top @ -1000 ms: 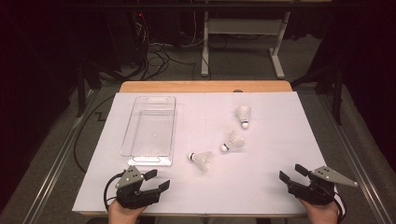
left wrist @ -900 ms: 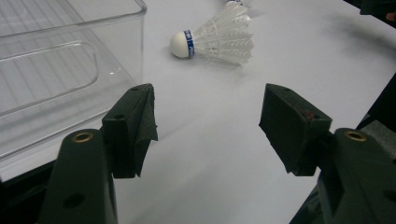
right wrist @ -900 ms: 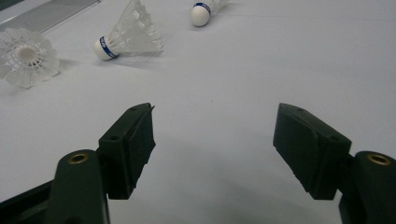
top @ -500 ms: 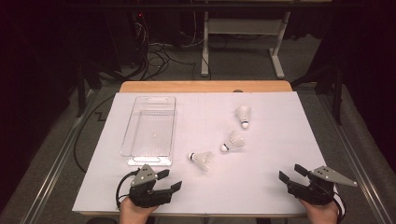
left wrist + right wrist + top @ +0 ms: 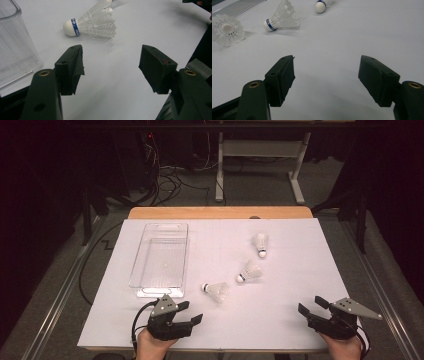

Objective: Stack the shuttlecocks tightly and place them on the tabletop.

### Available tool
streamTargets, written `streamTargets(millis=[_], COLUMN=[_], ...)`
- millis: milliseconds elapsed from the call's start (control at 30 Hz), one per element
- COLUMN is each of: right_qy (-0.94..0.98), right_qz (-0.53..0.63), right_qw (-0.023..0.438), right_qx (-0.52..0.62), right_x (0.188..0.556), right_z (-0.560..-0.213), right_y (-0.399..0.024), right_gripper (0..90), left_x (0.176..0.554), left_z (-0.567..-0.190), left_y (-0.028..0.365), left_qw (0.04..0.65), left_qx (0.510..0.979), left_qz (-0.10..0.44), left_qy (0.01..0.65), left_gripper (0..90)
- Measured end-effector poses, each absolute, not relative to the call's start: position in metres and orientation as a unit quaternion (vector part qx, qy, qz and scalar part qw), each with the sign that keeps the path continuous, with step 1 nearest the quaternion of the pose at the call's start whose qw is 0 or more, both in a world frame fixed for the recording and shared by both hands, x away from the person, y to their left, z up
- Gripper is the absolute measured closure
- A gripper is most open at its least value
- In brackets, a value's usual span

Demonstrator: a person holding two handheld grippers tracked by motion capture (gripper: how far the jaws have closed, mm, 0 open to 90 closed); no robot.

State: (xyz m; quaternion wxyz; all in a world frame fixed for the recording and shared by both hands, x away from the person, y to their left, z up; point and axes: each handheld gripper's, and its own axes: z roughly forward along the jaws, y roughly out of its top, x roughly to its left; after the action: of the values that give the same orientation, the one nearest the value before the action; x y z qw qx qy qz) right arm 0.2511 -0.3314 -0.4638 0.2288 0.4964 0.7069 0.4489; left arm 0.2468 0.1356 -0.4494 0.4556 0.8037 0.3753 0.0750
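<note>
While both hands rest at the near edge, nothing blocks the way to the shuttlecocks.
Surroundings: clear plastic bin lies left of centre on the white sheet; wooden table edge shows at the far side.
Materials: bin see-through with rounded corners; sheet matte and flat.
Nearest shuttlecock: on its side just right of the bin's near corner, white feather skirt, round white cork, blue band.
Other shuttlecocks: one mid-sheet, one farther back, apart from each other.
Left gripper: jaws apart, empty, near the closest shuttlecock.
Right gripper: jaws apart, empty, well apart from all three.
</note>
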Motion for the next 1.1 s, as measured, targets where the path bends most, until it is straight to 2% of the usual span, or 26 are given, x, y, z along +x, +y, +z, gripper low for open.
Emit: streamTargets(millis=[633, 1100], right_qy=[0.709, 0.71], right_qz=[0.448, 0.448], right_qw=[0.227, 0.227], right_qx=[0.495, 0.494], right_x=[0.252, 0.252], right_z=[-0.464, -0.464], right_y=[-0.331, -0.331], right_gripper=[29.6, 29.6], left_x=[0.256, 0.267], left_z=[-0.445, -0.441], left_y=[0.117, 0.103], left_qw=[0.431, 0.404], left_qx=[0.817, 0.83], left_qz=[0.076, 0.082], left_qy=[0.375, 0.376], left_gripper=[39.1, 37.4])
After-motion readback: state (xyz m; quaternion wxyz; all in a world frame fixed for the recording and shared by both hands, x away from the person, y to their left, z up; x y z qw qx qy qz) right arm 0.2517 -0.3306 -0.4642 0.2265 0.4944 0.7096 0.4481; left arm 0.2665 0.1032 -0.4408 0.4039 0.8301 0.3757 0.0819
